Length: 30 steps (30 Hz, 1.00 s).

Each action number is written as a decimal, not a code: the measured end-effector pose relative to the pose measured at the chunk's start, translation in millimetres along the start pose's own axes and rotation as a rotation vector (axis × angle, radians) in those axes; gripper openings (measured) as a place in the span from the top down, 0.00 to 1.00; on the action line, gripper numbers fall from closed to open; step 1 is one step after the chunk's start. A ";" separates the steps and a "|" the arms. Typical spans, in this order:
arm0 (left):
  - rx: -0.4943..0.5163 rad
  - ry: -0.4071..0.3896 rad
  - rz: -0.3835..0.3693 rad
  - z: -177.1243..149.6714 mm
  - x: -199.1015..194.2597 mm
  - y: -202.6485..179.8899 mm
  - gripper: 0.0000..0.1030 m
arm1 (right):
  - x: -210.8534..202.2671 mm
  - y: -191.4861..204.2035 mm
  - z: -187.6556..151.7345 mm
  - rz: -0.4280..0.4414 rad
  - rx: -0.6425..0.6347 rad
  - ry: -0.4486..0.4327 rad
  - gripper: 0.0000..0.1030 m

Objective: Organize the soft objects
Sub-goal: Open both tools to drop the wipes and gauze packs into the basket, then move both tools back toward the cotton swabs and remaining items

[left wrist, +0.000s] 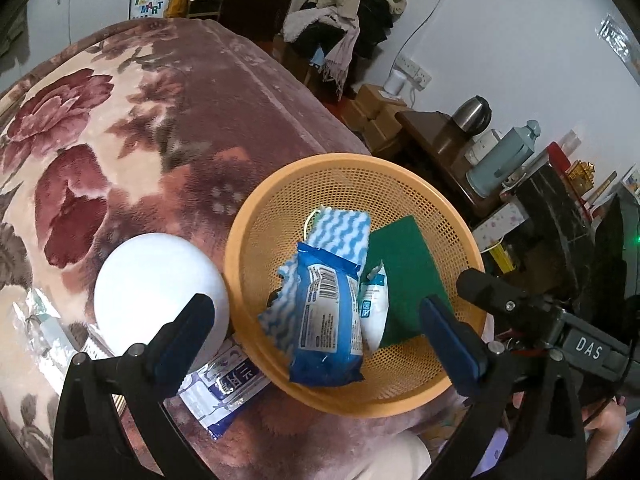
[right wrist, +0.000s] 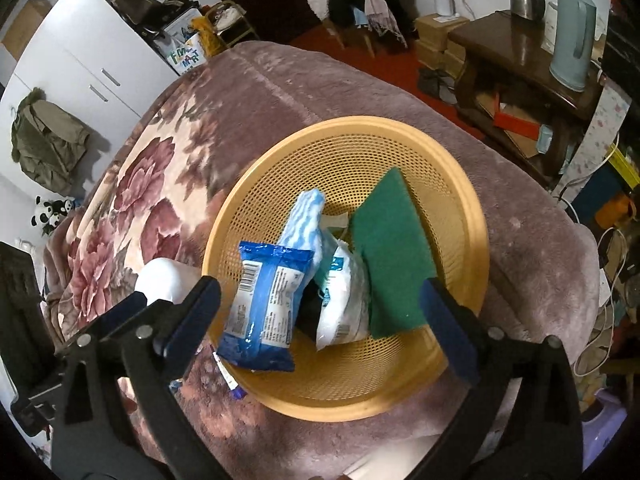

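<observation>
left gripper [left wrist: 314, 322] wide open, empty, right gripper [right wrist: 320, 308] wide open, empty, both over orange basket [left wrist: 256, 216]

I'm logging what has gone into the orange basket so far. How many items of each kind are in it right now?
In the orange basket:
Blue wipes pack: 1
White pouch with blue print: 1
Blue-and-white wavy cloth: 1
Green scouring pad: 1
Total: 4

A small dark thing shows between the packs in the right wrist view; I cannot tell what it is, so it is not counted.
</observation>
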<state>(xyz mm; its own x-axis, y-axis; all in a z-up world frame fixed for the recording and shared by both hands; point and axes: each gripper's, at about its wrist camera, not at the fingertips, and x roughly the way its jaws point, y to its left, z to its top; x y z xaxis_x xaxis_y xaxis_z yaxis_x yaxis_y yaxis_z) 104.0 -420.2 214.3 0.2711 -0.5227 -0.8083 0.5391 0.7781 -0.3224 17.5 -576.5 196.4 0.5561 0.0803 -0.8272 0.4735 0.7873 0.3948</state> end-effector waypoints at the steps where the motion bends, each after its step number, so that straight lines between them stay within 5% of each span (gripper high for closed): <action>1: 0.000 -0.001 -0.003 -0.4 -1.6 0.8 0.01 | -0.5 1.5 -0.3 0.001 -0.002 0.000 0.03; 30: -0.064 -0.066 0.008 -16.3 -51.1 70.5 0.01 | 7.4 76.2 -13.4 -0.021 -0.122 0.017 0.02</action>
<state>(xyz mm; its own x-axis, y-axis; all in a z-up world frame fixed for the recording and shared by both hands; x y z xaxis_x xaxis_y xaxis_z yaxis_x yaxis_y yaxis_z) 115.2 -333.0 224.8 0.3283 -0.5361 -0.7777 0.4848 0.8022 -0.3483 48.6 -507.8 215.0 0.5352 0.0727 -0.8416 0.3974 0.8575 0.3268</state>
